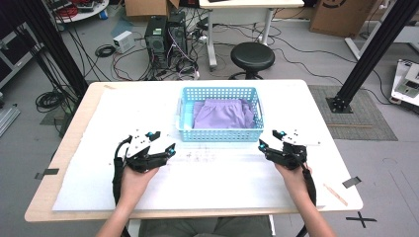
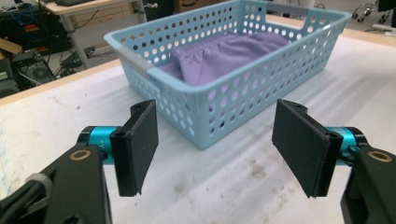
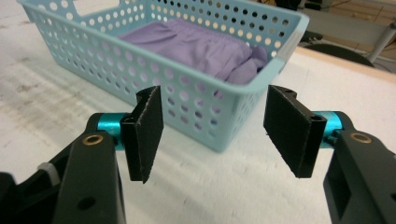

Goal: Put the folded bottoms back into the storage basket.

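Basket, light blue perforated plastic, sits at mid-table on the white sheet, just ahead of both your hands. Inside it lies a purple cloth, folded or loosely bunched, filling most of the floor and staying below the rim.

Left gripper hangs just off the basket's near-left corner, jaws apart, nothing between them; in the left gripper view that corner shows between the pads, not touching. Right gripper mirrors it at the near-right corner, jaws spread and empty, pads short of the wall.

Handling, judged: the basket looks light and fairly stiff, but thin holed walls probably flex if you squeeze hard. Smooth plastic, so it may slide on the sheet when pushed from one side only. Grip the rolled rim near the corners, or the cut-out handles at the short ends, one gripper each side, and lift evenly.

Cloth is soft, limp and light, nothing fragile. It'll drape and stretch when lifted, so pinch a raised fold near the edge, not the flat middle, and watch for snagging on the holes.
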Tool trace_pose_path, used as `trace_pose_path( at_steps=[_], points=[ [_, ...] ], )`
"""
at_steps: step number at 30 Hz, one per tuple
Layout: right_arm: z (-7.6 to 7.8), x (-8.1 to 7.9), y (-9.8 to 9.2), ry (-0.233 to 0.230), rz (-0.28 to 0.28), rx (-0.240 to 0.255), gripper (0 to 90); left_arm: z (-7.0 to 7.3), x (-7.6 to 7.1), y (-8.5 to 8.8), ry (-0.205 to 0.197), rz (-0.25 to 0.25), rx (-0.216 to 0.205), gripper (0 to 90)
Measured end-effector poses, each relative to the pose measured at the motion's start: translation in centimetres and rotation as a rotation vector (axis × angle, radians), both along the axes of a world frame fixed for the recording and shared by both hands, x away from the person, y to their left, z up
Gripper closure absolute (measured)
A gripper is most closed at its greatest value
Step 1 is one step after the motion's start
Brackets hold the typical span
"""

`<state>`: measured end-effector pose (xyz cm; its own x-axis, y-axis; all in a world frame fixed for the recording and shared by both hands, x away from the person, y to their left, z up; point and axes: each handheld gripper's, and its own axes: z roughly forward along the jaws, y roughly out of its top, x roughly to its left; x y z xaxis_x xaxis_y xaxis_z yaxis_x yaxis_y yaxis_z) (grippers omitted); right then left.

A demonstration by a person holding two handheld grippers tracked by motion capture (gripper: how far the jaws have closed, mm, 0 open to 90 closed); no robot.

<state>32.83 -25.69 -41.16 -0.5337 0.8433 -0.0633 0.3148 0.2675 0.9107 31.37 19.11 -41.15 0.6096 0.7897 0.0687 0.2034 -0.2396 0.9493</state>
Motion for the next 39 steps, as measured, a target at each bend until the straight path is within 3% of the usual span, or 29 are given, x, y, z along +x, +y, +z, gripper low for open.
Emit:
trace_pose_path(
  at_steps=[5, 9, 14, 20, 39],
  points=[
    [-1.2, -0.6, -0.6, 0.025, -0.013, 0.019, 38.7, -1.2, -0.4, 0.2, 0.018, 0.017, 0.026, 31.0],
    [-1.5, -1.1, -0.9, 0.036, -0.018, 0.014, 37.9, -1.7, -0.6, 0.1, 0.019, 0.020, 0.018, 30.5],
    [-1.9, -1.6, -1.2, 0.046, -0.026, -0.002, 37.4, -2.3, -1.0, -0.3, 0.023, 0.017, 0.037, 30.3],
    [-2.3, -1.8, -1.9, 0.058, -0.043, -0.002, 37.3, -2.1, -1.6, -0.4, 0.007, 0.017, 0.039, 30.3],
    [-2.4, -2.4, -2.0, 0.050, -0.054, -0.013, 34.6, -2.3, -2.2, -0.2, 0.029, 0.042, 0.035, 30.3]
  ],
)
